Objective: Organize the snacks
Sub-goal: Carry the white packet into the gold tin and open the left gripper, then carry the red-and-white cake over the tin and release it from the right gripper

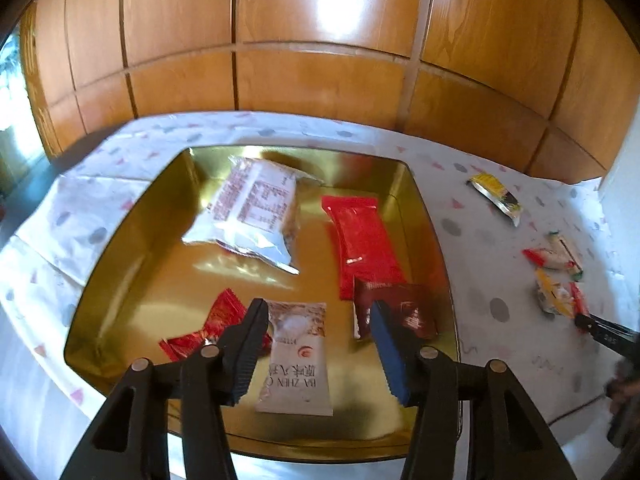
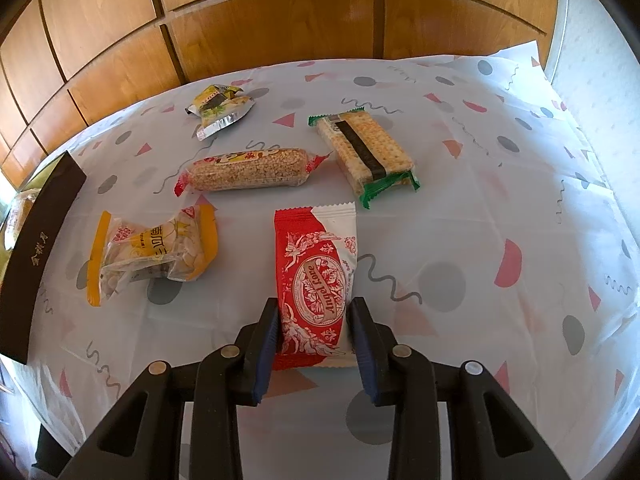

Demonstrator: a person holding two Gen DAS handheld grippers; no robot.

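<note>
The patterned tablecloth (image 2: 460,208) is covering the table. The gold tin tray (image 1: 120,292) is holding several snacks. The left gripper (image 1: 318,344) is hanging open above a white packet (image 1: 298,360) lying in it. The right gripper (image 2: 314,332) is clamping the red-and-white packet (image 2: 316,280); a cracker pack (image 2: 364,152) and a sesame roll (image 2: 248,168) are lying beyond it.

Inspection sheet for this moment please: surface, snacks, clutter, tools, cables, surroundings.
Surface: patterned tablecloth over the table.
Job's things: gold tin holds five packets, among them a white packet below the left tool. Loose on the cloth: Angel Love packet, cracker pack, cereal bar, orange-edged bag, yellow packet.
Clutter: nothing seen.
Tools: left tool open over the tin; right tool closed on the Angel Love packet.
Cables: nothing seen.
Surroundings: wooden panelling behind.
</note>
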